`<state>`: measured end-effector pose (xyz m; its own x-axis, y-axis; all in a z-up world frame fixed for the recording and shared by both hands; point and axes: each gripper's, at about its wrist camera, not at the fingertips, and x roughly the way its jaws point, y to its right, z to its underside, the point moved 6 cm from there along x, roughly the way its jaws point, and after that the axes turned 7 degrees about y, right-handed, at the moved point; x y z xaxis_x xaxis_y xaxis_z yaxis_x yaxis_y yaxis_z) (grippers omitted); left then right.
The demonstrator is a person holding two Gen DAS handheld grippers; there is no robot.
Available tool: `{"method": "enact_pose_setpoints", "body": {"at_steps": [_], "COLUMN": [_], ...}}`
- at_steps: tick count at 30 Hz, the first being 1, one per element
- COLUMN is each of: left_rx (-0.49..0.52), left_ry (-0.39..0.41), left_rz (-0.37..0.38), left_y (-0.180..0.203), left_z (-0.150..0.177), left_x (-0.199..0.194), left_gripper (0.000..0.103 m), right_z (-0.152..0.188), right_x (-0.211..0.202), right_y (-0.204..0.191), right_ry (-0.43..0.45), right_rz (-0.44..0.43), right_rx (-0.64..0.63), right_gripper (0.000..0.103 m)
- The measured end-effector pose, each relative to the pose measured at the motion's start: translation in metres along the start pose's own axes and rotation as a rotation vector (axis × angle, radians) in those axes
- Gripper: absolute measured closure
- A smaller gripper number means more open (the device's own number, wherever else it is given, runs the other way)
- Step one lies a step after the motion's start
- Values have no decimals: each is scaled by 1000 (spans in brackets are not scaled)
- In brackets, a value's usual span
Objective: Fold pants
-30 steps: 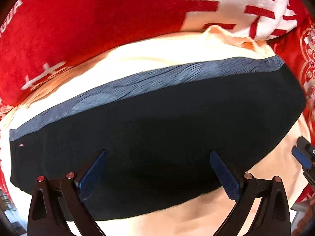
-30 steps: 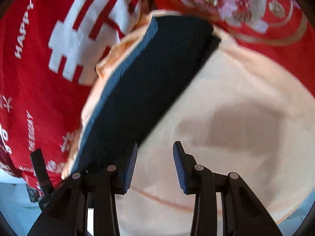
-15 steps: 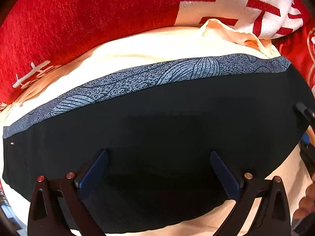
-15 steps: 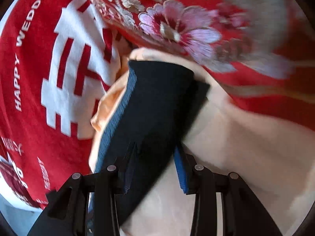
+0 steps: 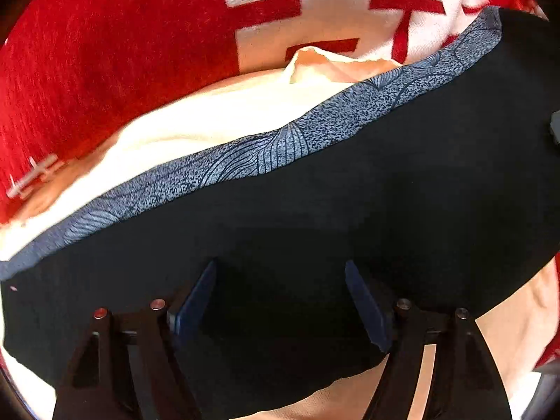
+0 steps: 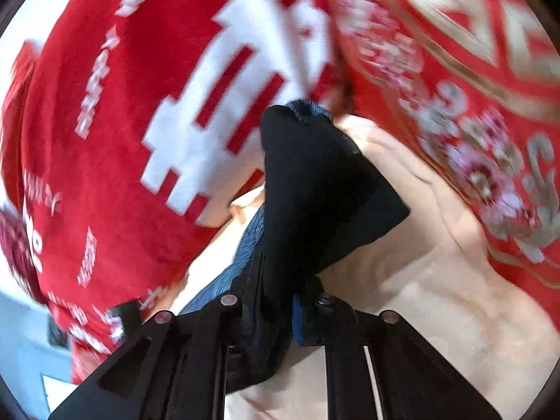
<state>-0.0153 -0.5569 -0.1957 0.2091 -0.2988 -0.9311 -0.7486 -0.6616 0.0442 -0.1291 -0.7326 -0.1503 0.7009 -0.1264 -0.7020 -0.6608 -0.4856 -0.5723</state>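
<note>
While right gripper (image 6: 276, 311) jaws pinch the pants (image 5: 350, 227) edge, left gripper (image 5: 280, 301) gapes

A cream sheet (image 5: 224, 122) covers the bed, ringed by red blankets (image 5: 105, 52) with white characters, brightly lit.

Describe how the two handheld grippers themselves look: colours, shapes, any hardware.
Both match. The left gripper has two black angular fingers with triangular cut-outs, flat blue ribbed pads on the inner faces, and round metal pivot pins, some reddish. The right gripper shows the same black frame, silver pins and blue pads. No cables, markings or sleeves visible.
</note>
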Motion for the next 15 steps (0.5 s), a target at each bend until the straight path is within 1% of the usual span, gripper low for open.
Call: {"method": "enact_pose_setpoints", "body": {"at_steps": [2, 4, 5, 7, 8, 9, 10, 13, 15], "left_rx": [-10, -7, -13, -32, -39, -47, -62, -108, -148], "left_ry": [-19, -41, -42, 3, 26, 37, 47, 41, 32], "left_rz": [44, 68, 61, 40, 29, 21, 13, -25, -89], "left_y": [-4, -11, -20, -35, -48, -58, -73, -121, -163], "left_z": [-3, -4, -6, -12, -12, -11, -9, -1, 9], "left_x": [0, -7, -14, -27, -38, -45, -54, -70, -80], "left_gripper": [27, 25, 25, 25, 22, 15, 14, 14, 15], "right_z": [1, 2, 2, 3, 5, 8, 11, 29, 45], "right_x": [-1, -2, -2, -3, -5, -7, -8, -7, -3], "right_y": [-15, -32, -39, -57, -68, -74, -83, -119, -142], "right_ry": [-1, 0, 0, -1, -5, -10, -15, -36, -54], "right_rz": [14, 21, 24, 35, 35, 34, 35, 33, 33], "right_rx": [-72, -125, -149, -210, -236, -253, -279, -379, -449], "right_gripper": [89, 89, 89, 89, 89, 89, 89, 89, 89]}}
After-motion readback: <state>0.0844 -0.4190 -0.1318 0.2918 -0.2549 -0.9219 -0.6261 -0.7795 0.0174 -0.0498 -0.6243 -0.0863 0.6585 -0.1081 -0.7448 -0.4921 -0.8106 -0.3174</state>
